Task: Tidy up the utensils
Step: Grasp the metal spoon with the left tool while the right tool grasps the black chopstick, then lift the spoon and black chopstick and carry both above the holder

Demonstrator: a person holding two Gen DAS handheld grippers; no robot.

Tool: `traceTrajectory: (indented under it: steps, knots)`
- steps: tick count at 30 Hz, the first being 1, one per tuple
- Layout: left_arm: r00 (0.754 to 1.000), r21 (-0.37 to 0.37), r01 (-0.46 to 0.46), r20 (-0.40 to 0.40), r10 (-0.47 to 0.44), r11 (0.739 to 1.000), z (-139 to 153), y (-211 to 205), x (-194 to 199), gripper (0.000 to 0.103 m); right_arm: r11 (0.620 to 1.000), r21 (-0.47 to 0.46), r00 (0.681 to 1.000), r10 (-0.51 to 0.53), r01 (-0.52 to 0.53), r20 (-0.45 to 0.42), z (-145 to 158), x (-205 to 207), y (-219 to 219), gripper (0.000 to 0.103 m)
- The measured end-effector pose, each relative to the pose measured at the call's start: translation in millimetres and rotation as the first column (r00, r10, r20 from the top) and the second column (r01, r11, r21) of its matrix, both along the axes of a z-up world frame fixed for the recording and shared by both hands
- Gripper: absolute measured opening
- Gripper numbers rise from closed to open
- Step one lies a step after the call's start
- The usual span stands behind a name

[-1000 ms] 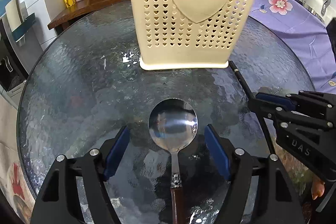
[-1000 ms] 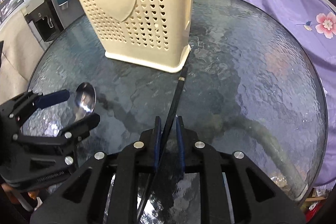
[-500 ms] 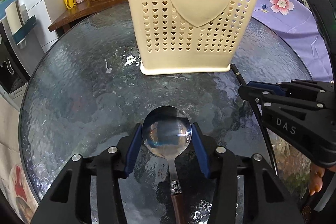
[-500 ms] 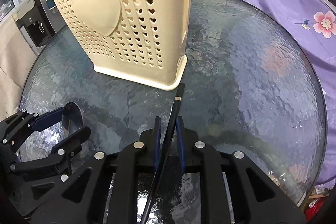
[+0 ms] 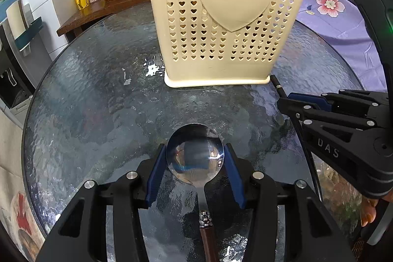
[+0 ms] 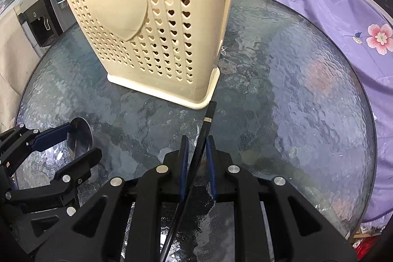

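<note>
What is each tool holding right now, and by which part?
Left tool grips the spoon by its bowl's edges. Right tool clamps the black chopstick along its shaft, below the banded end.

Right gripper clamped on black chopstick, tip near cream utensil holder corner. Left gripper pinches spoon on glass table.

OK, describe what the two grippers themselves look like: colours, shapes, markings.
Both are alike: the left gripper and right gripper have angular matte-black frames with triangular cut-outs, silver round bolt heads at the joints, and two fingers lined with blue pads. The right gripper's side carries the white letters "DAS" in the left wrist view. No cables or sleeves show.
</note>
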State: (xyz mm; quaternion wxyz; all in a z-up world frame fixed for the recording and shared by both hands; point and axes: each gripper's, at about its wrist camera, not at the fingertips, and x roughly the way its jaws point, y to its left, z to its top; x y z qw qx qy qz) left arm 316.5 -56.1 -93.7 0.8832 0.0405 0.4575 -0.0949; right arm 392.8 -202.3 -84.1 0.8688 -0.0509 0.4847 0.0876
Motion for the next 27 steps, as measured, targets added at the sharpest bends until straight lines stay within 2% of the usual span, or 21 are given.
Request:
traceTrajectory:
  steps: [8,15,27]
  knots:
    - [1.0,0.0,-0.004,-0.001,0.004,1.0,0,-1,1,0.046,1.0,0.015,1.0,0.0,0.0,0.006,0,-1,-2,0.015]
    - [1.0,-0.036,-0.008,-0.007,0.008,0.999,2,5,3,0.046,1.0,0.024,1.0,0.005,-0.005,0.008,0,-2,-5,0.015]
    - [0.999,-0.064,-0.006,0.04,0.008,0.998,18,12,-1,0.046,0.996,0.086,0.999,-0.011,0.009,0.031,3,-3,-16,0.01]
